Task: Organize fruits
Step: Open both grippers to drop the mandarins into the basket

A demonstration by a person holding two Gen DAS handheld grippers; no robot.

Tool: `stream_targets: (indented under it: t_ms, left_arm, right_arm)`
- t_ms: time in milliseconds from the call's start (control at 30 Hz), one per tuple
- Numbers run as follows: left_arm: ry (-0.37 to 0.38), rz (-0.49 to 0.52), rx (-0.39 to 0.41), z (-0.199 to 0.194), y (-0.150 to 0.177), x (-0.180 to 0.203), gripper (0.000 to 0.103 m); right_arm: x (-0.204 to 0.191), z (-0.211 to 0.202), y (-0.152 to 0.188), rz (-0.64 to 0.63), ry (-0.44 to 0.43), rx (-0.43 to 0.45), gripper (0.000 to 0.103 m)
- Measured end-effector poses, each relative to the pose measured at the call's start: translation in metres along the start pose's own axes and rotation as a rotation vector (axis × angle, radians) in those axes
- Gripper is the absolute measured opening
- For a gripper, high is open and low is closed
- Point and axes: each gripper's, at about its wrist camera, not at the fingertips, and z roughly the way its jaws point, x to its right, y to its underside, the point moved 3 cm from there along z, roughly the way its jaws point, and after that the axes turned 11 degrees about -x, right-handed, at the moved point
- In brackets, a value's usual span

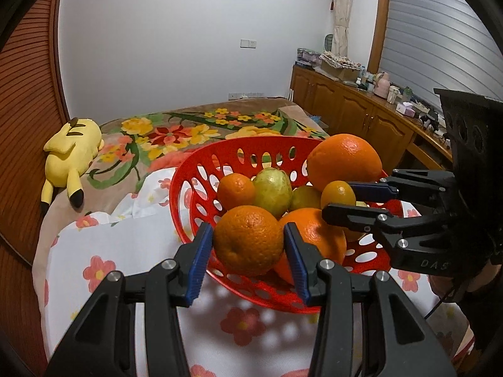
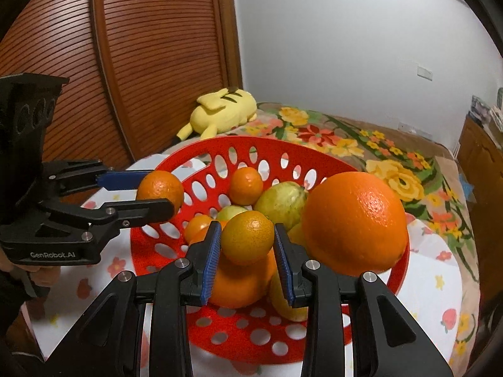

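A red perforated basket (image 1: 185, 188) (image 2: 176, 163) full of fruit stands on a white flowered cloth. My left gripper (image 1: 248, 242) is shut on an orange (image 1: 248, 238) above the basket's near rim; it also shows in the right wrist view (image 2: 160, 188). My right gripper (image 2: 246, 242) is shut on a small yellow-orange citrus (image 2: 246, 237), seen from the left wrist view (image 1: 338, 194) over the basket's right side. A large orange (image 1: 344, 161) (image 2: 355, 223), a green-yellow guava (image 1: 272, 193) (image 2: 284, 201), a small mandarin (image 1: 235, 190) (image 2: 245, 186) and other fruit lie inside.
The basket sits on a bed with a floral blanket (image 1: 195, 132) (image 2: 361, 144). A yellow plush toy (image 1: 70, 154) (image 2: 223, 110) lies by a slatted wooden wardrobe (image 2: 125, 62). A wooden sideboard with clutter (image 1: 361, 106) runs along the right wall.
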Motion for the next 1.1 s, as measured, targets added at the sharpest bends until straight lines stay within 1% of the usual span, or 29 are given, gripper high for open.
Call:
stream_targets:
  t_ms: [67,133,167,333,667,1100]
  left_arm:
    - [0.002,0.0,0.001,0.001,-0.002,-0.001,0.045]
    - [0.001,-0.001,-0.001,0.003,-0.004,-0.002,0.045]
    - [0.001,0.0,-0.002,0.004,-0.004,-0.003,0.045]
    - [0.0,0.001,-0.011,0.01,-0.008,-0.004,0.045]
    - [-0.005,-0.001,-0.03,0.022,-0.011,-0.001,0.045]
    - [-0.009,0.002,-0.024,0.025,-0.014,0.003,0.045]
  right_arm:
    - [0.001,0.002,-0.001,0.0,-0.001,0.001,0.033]
    - [0.001,0.002,-0.002,0.002,-0.005,0.004,0.04]
    - [0.002,0.002,-0.003,0.006,-0.007,0.008,0.041]
    - [0.003,-0.005,-0.002,0.015,-0.015,0.024,0.041]
    - [0.005,-0.016,-0.002,0.021,0.011,0.047,0.041]
    - [0.008,-0.026,0.007,0.048,0.028,0.051,0.042]
